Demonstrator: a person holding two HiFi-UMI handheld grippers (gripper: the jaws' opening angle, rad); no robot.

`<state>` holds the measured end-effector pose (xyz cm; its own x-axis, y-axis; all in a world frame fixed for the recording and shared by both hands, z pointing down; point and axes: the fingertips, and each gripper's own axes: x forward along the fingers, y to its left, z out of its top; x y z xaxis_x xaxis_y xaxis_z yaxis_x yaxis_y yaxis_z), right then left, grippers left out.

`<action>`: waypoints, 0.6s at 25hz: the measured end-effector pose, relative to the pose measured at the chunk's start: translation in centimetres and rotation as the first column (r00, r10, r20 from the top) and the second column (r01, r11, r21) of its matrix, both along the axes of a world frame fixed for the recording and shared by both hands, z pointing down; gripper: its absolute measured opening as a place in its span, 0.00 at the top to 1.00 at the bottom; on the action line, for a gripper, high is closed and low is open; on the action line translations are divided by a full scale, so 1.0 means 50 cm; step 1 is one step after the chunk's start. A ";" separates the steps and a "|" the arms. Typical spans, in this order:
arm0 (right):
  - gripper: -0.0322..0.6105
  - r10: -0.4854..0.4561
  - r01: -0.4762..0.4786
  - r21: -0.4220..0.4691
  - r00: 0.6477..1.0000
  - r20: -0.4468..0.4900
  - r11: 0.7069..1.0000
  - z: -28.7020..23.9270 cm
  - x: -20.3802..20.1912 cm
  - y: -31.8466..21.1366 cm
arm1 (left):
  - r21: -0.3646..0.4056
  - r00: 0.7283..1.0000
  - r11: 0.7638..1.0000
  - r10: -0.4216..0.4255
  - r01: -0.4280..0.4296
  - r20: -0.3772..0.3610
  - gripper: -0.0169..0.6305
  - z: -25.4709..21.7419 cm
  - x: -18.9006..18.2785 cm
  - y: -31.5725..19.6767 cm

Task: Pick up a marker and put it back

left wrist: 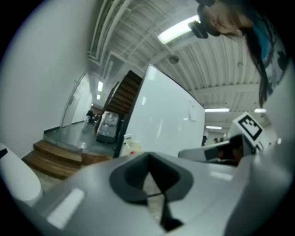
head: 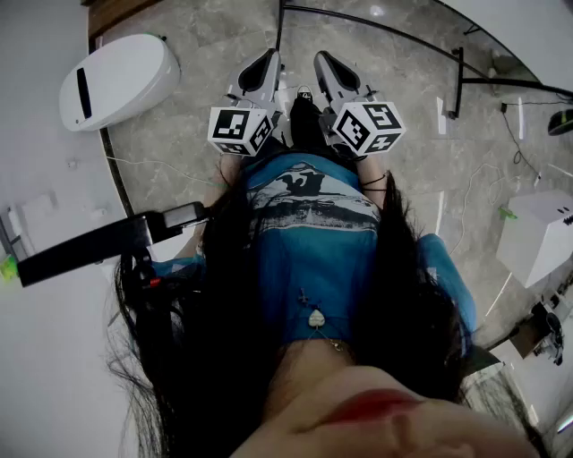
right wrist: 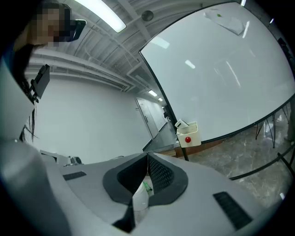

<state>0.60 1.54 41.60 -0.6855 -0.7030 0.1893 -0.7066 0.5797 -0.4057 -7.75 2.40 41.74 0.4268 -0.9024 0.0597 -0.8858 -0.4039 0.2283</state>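
Note:
I see no marker clearly. On the whiteboard point(right wrist: 221, 78) hangs a small white tray point(right wrist: 188, 133) with a red dot on it; the same tray point(left wrist: 131, 146) shows in the left gripper view beside the board point(left wrist: 161, 120). In the head view both grippers are held side by side in front of the person's blue shirt, pointing out over the floor. The left gripper point(head: 269, 61) point(left wrist: 150, 159) is shut with nothing in it. The right gripper point(head: 324, 63) point(right wrist: 147, 159) is shut too, jaws meeting at the tip. A small green object point(right wrist: 146, 186) shows through the gap behind its jaws.
Grey marble floor point(head: 179, 134) lies below. A white rounded pod point(head: 121, 79) sits at the upper left, and a white box point(head: 537, 233) at the right. A black bar point(head: 89, 246) juts in from the left. Black stand legs point(head: 376, 27) and cables cross the far floor. Wooden steps point(left wrist: 55, 159) rise at the left.

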 end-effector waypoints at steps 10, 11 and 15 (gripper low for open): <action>0.93 -0.067 0.067 0.004 0.998 0.002 0.998 -0.017 0.054 -0.255 | -0.007 0.999 0.999 -0.044 0.044 0.008 0.97 -0.011 0.060 -0.243; 0.93 -0.082 0.082 0.001 0.997 0.012 0.997 -0.017 0.056 -0.276 | -0.008 0.999 0.999 -0.049 0.049 0.015 0.97 -0.011 0.067 -0.264; 0.93 -0.132 0.132 0.002 0.991 0.022 0.991 -0.015 0.054 -0.338 | -0.017 0.997 0.997 -0.070 0.070 0.030 0.97 -0.010 0.083 -0.321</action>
